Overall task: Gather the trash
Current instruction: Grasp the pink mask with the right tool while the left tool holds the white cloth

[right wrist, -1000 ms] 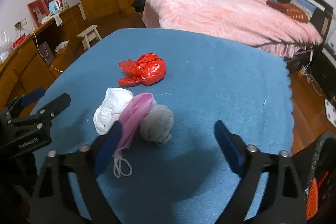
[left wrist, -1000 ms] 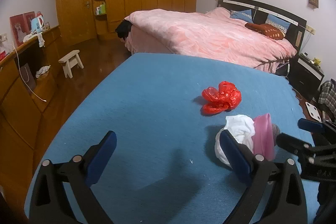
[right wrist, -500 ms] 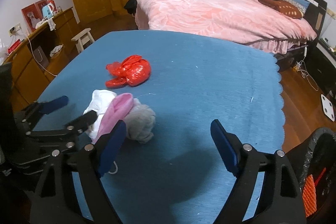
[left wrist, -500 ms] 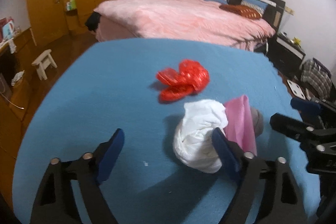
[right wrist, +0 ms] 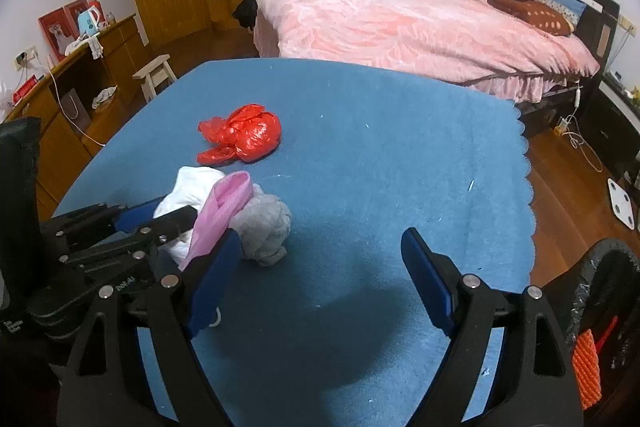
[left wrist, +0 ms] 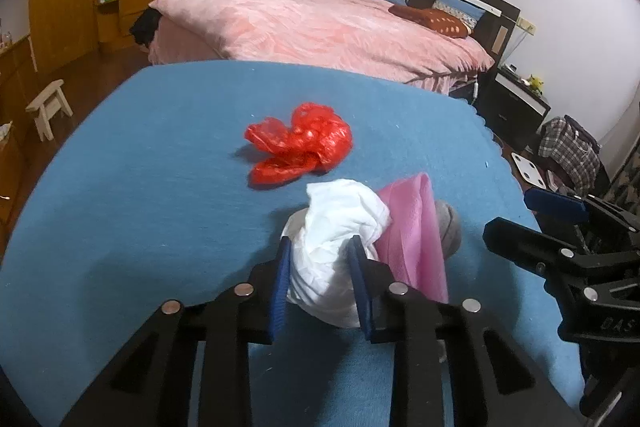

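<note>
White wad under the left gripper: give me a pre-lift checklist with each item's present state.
1. Left gripper fingers have just been closing and now pinch the white wad: ok.
2. Pink mask clear of the grip: cannot tell, it leans against the wad.
3. Grey bundle outside the fingers: ok.
4. Red bag apart from the wad: ok.
5. Right gripper open and empty, not blocking the lift: ok.
6. Trash bin in view by the blue table: ok.

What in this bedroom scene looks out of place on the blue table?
Crumpled litter sits on the blue tablecloth: a red plastic bag, a white bag pinched by the left gripper, whose jaws have just been closing, a pink mask and a grey wad.
</note>
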Available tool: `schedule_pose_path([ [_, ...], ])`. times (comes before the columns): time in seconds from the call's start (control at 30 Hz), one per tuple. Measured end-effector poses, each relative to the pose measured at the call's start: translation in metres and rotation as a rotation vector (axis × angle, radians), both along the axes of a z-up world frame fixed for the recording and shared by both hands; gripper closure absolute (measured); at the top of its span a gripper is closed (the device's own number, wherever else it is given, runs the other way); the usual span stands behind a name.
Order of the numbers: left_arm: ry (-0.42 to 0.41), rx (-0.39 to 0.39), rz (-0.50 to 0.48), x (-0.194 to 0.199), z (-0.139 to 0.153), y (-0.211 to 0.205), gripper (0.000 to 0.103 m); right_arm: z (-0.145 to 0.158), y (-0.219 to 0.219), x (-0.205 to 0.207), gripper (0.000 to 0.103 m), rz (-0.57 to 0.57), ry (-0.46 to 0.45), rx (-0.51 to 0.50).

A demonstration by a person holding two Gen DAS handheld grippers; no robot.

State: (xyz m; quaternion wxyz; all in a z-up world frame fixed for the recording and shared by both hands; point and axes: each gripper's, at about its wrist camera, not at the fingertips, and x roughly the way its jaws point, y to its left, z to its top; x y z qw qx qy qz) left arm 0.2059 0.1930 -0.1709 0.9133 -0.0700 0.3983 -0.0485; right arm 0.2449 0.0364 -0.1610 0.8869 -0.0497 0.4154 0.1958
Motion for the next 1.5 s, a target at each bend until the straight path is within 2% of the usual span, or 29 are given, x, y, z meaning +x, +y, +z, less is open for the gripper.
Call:
schedule_pose_path([
  [0.2,-0.031,0.044,0.069,-0.019,0.014,0.020,0.075,0.007,0.008,-0.006,0.023,0.012,-0.017,0.026],
  [0.4,-0.036,0.107,0.135,-0.037,0.018,0.045,0.075,0.008,0.033,-0.015,0.023,0.056,-0.019,0.062],
  [0.47,-0.035,0.117,0.156,-0.042,0.019,0.055,0.075,0.004,0.045,-0.019,0.026,0.069,-0.016,0.069],
  [0.77,-0.037,0.117,0.194,-0.055,0.019,0.075,0.075,-0.021,0.071,-0.025,0.045,0.053,0.028,0.039],
  [0.87,-0.038,0.109,0.200,-0.057,0.019,0.077,0.075,-0.023,0.074,-0.026,0.064,0.060,0.002,0.008],
  [0.93,-0.038,0.103,0.204,-0.057,0.019,0.077,0.075,-0.022,0.075,-0.025,0.083,0.073,-0.004,-0.011],
  [1.03,-0.043,0.099,0.205,-0.057,0.021,0.076,0.075,-0.020,0.070,-0.024,0.093,0.086,0.012,0.000],
  [1.5,-0.080,0.099,0.167,-0.061,0.042,0.047,0.075,0.026,0.029,-0.036,0.099,0.092,-0.051,0.120],
])
